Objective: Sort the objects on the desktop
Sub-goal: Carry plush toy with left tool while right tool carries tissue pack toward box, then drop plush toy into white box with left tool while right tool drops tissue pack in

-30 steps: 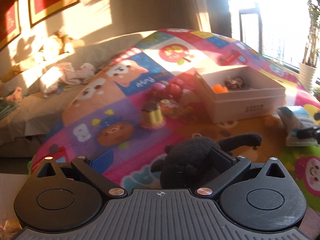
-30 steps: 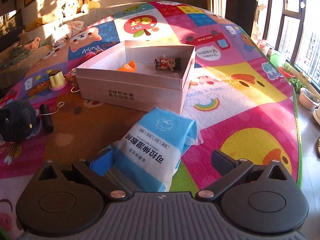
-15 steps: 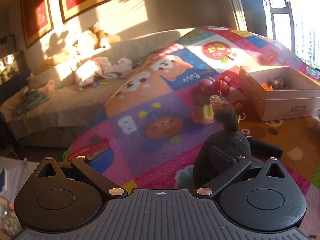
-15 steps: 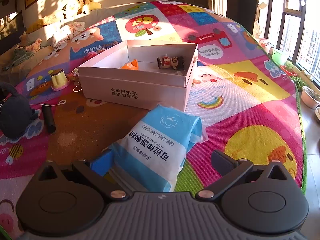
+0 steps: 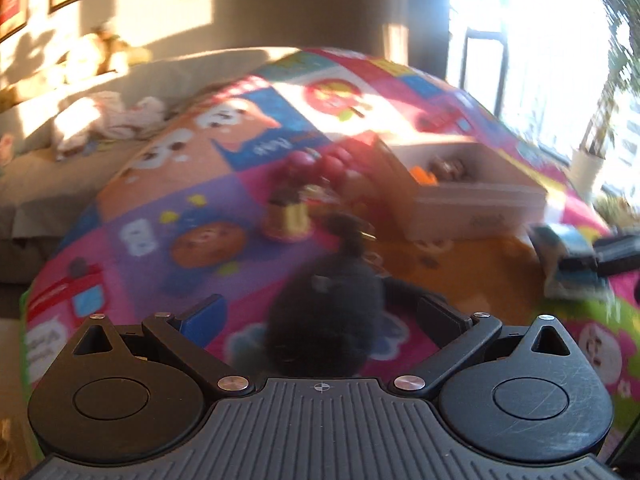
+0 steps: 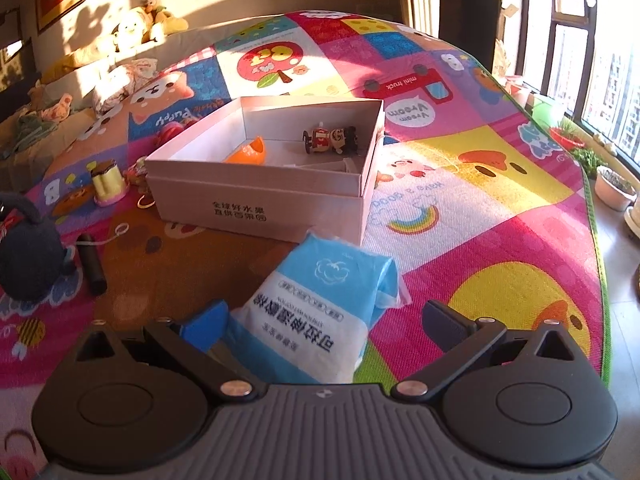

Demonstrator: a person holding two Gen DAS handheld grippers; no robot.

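Play mat spans floor, green edge at right near plant pots; bare stretch right of white box. Box open-topped, orange piece and toy figure inside. Right gripper spread wide around blue tissue pack. Left gripper spread, black plush between fingers, contact unclear. Black cylinder beside plush

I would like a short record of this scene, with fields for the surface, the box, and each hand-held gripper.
surface: colourful play mat
box: white box, open, holding an orange piece and a toy figure
left hand-held gripper: open, black plush toy between its fingers, not clamped
right hand-held gripper: open, around a blue tissue pack
beside box: black cylinder, yellow cup toy
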